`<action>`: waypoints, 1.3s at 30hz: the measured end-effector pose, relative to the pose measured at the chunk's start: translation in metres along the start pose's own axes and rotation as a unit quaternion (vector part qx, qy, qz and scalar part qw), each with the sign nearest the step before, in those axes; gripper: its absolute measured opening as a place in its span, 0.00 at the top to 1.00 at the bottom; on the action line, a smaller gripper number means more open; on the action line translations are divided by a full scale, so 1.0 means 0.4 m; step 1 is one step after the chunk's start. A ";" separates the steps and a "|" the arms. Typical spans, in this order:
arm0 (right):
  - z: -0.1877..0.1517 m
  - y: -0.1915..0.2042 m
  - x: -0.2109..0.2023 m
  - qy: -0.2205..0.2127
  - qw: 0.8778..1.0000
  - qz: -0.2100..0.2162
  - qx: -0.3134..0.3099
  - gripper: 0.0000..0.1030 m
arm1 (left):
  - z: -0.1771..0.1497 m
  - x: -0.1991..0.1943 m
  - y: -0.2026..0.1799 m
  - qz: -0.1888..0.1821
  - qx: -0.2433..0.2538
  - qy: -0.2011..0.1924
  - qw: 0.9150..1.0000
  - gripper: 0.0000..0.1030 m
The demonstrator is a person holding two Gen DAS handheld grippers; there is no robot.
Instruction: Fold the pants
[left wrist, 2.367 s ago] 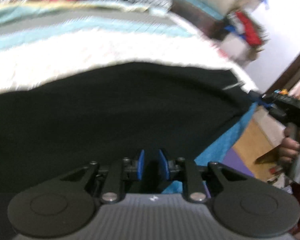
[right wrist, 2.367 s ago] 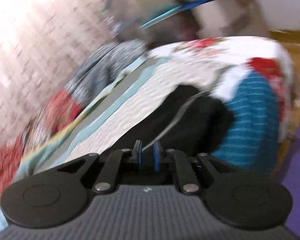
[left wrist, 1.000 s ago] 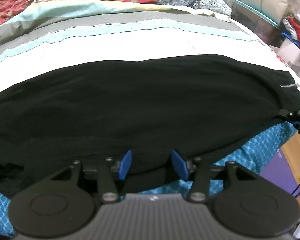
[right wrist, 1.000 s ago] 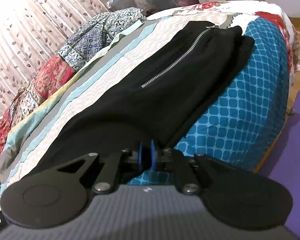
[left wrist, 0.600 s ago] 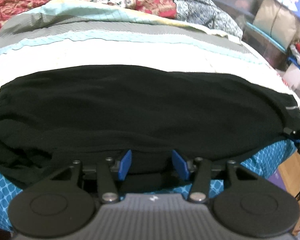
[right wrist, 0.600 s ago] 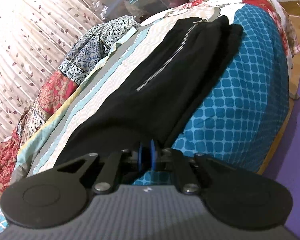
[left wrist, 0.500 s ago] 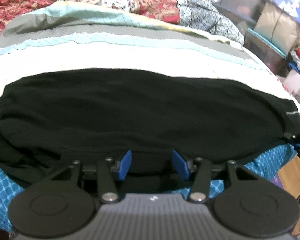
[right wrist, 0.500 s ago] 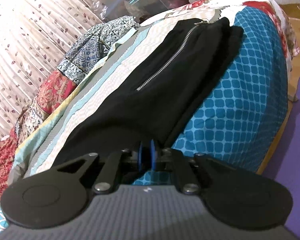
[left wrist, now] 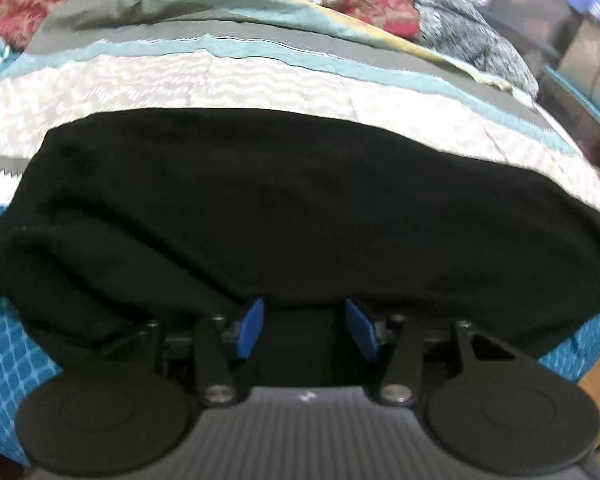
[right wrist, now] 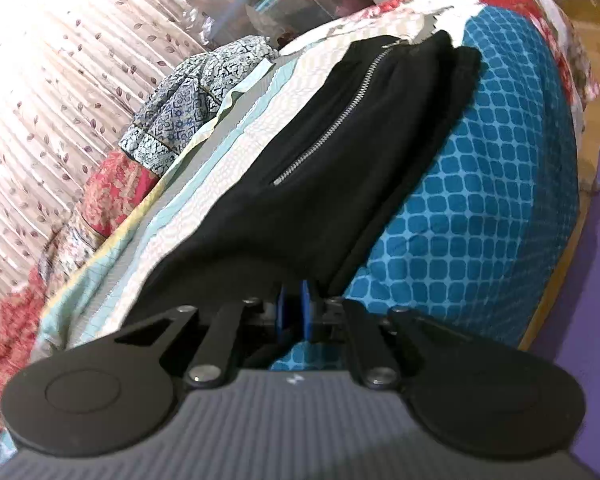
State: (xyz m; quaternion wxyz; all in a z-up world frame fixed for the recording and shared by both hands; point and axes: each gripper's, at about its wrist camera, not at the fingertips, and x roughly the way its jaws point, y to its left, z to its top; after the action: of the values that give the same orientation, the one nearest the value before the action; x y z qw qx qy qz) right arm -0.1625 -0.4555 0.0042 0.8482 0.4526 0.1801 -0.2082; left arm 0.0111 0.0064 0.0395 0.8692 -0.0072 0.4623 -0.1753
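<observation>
**Left tool slides along the pants toward the waist end**

Since the earlier left wrist view, our left tool (left wrist: 304, 330) had travelled along the near edge of the black pants (left wrist: 300, 216), so the bunched end of the garment, once at the far 9 o'clock margin, now sat well inside the frame at about 8 o'clock. Our right tool (right wrist: 293, 312) had barely shifted, though its jaws had just been opening a little, with the dark cloth edge between the blue pads.

The pants lay flat on the bed (left wrist: 260, 80), already doubled lengthwise, their long axis running from 9 to 3 o'clock across the left view and away toward 1 o'clock in the right view, where the zipper (right wrist: 332, 124) ran along the top layer. The near edge hung just over the blue patterned side of the quilt (right wrist: 480, 200).

The left tool stood about half open, its blue pads (left wrist: 249, 328) astride the near hem, without a pinch that we could confirm. The right tool was almost closed, the pads nipping the fabric at that end.

We judged the coming fold to turn on that long axis: the right tool held one end, and the left was nearer the other.
</observation>
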 end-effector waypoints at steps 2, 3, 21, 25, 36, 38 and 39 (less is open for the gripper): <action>0.021 -0.022 -0.053 -0.059 0.998 -0.002 0.007 0.84 | 0.007 -0.001 -0.005 0.003 0.001 0.008 1.000 0.55; 0.034 -0.038 -0.074 -0.079 0.997 -0.007 0.010 0.84 | 0.012 -0.002 -0.002 0.000 -0.006 0.012 1.000 0.55; 0.226 -0.192 -0.016 -0.118 0.991 -0.057 0.030 0.39 | 0.065 -0.088 -0.134 -0.058 0.019 -0.002 0.998 0.49; 0.238 -0.193 0.002 -0.112 0.991 -0.064 0.025 0.39 | 0.062 -0.081 -0.145 -0.057 0.018 0.008 0.998 0.49; 0.229 -0.071 -0.013 -0.113 0.986 -0.088 -0.080 0.81 | 0.073 -0.079 -0.173 -0.056 0.025 0.007 0.998 0.49; 0.215 -0.009 -0.031 -0.118 0.985 -0.059 -0.109 0.81 | 0.083 -0.080 -0.179 -0.058 0.029 0.005 0.998 0.49; 0.205 0.029 -0.039 -0.119 0.984 -0.041 -0.130 0.81 | 0.087 -0.082 -0.183 -0.059 0.028 0.002 0.998 0.49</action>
State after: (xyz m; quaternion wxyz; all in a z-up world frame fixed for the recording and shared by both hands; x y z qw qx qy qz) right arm -0.1602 -0.5157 0.0631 0.9058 0.3028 0.1222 -0.2699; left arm 0.0005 -0.0574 0.0984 0.8560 -0.0099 0.4581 -0.2395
